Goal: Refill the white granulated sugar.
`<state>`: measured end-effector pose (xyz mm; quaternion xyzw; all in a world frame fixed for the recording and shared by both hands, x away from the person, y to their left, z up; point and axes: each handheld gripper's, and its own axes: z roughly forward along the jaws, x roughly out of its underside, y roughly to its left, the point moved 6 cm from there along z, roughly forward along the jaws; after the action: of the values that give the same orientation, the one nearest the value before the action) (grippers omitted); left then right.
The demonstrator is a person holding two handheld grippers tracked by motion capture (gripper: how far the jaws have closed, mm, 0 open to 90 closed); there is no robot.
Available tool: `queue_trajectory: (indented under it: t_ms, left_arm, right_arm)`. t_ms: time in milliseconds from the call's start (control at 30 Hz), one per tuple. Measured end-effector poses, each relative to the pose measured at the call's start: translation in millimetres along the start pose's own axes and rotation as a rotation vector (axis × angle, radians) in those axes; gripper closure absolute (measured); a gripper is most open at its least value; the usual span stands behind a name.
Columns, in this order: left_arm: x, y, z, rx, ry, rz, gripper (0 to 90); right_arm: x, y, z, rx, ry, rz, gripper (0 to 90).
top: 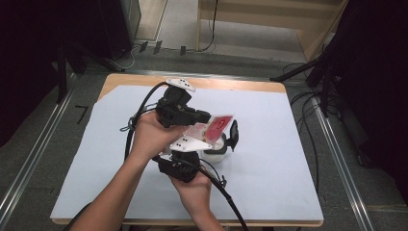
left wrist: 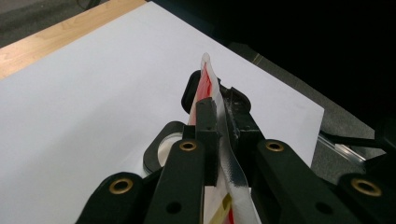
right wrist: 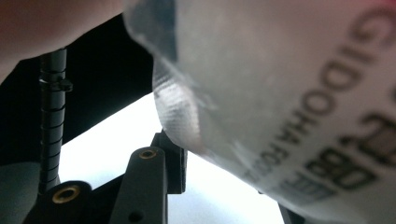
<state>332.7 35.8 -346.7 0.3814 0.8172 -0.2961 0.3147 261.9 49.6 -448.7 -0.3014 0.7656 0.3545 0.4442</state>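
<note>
Two grippers are being held close together over the middle of the white sheet (top: 269, 159) that covers the table (top: 120, 79). A red-and-white packet (top: 217, 126) is being clamped edge-on by the left gripper (left wrist: 217, 116) — in the left gripper view its jaws are seen closed on the sealed strip, with the packet rising beyond the tips toward the far right. A white cup (top: 217, 150) is being kept on the sheet just below the packet, with a black jaw of the right gripper (top: 230, 139) seen at its right side; whether the cup is being gripped or merely flanked cannot be told. In the right gripper view the packet's printed film is being held very near the lens, above the one visible jaw.

As a judgement, the work is being carried through its middle stage: the packet is lifted and positioned over the cup, but no opening in it can be seen — tearing and emptying are probably being left for later.
</note>
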Motion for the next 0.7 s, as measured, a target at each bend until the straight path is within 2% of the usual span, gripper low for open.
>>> queue_trajectory:
  t_ms: [133, 233, 700]
  left_arm:
    - [0.1, 0.5, 0.0, -0.011, 0.010, 0.004, 85.7]
    - [0.6, 1.0, 0.8, -0.003, 0.007, 0.001, 85.7]
    - [0.4, -1.7, 3.7, -0.002, 0.014, 0.011, 85.4]
  right_arm:
    - [-1.1, 1.4, 0.4, -0.008, -0.001, 0.008, 64.0]
    - [0.8, 2.2, 1.7, 0.004, 0.011, -0.012, 65.3]
    - [2.5, -0.3, 0.0, 0.006, 0.014, -0.004, 68.3]
